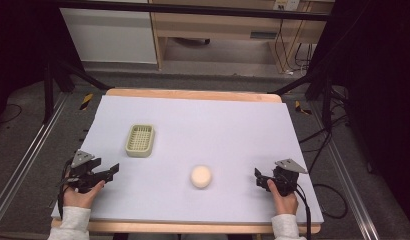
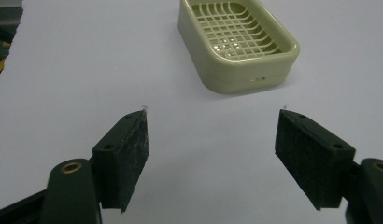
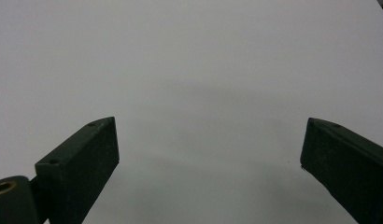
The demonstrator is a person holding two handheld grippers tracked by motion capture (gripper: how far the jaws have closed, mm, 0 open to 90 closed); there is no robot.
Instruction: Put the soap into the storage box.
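Resting apart, left gripper (image 1: pixel 112 171) and right gripper (image 1: pixel 258 176) flank soap (image 1: pixel 200 176).

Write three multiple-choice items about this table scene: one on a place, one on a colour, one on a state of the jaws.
1. Where does the round soap bar lie?
A. inside the soap dish
B. on the bare table sheet, between the two grippers
C. between the left gripper's jaws

2. What colour is the soap dish?
A. pale green
B. red
C. black

3. How do the jaws of the left gripper stand?
A. shut on the soap bar
B. shut on nothing
C. wide open, holding nothing

Key: 1 B, the high view shows the bar alone on the sheet, apart from the dish. 2 A, the left gripper view shows its pale green grid. 3 C, bare sheet shows between the jaws.
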